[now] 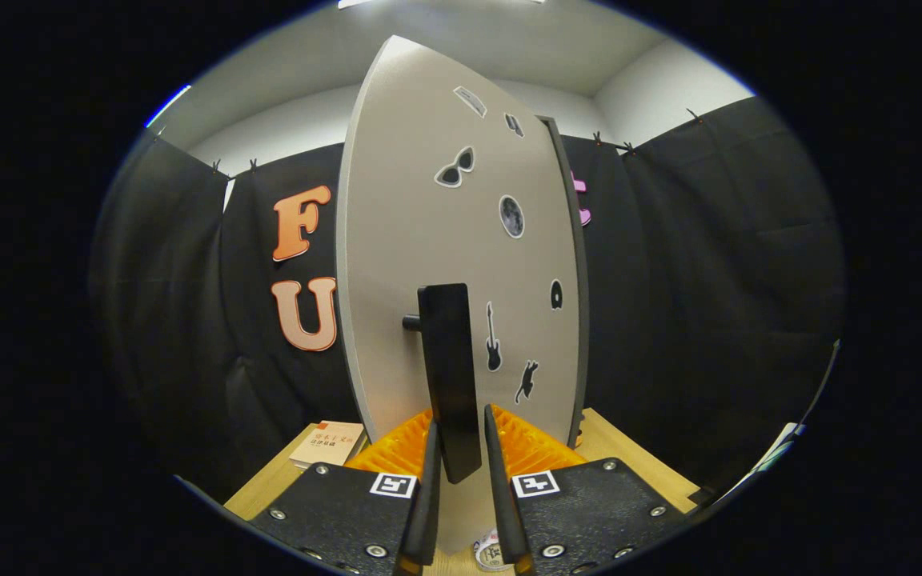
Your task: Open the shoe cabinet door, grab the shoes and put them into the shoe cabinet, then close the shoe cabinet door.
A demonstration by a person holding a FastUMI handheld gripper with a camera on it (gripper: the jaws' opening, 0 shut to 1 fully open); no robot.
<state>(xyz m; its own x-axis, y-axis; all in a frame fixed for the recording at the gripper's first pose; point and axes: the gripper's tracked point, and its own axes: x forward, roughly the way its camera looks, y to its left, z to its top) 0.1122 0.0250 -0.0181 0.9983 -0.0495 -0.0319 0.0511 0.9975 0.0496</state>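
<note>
wooden table, shoe cabinet standing on it, book lying beside

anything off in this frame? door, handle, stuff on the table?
Nothing stands out. The gripper has its fingers on either side of the black handle on the grey cabinet door, stickers intact. A book lies flat on the wooden table beside the door.

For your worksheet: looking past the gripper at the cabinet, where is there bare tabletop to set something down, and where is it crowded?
Bare wood shows on the table right of the cabinet door, up to the black cloth. Left of the door a book fills the small patch. It is crowded at the middle: the gripper has its fingers either side of the door handle.
</note>
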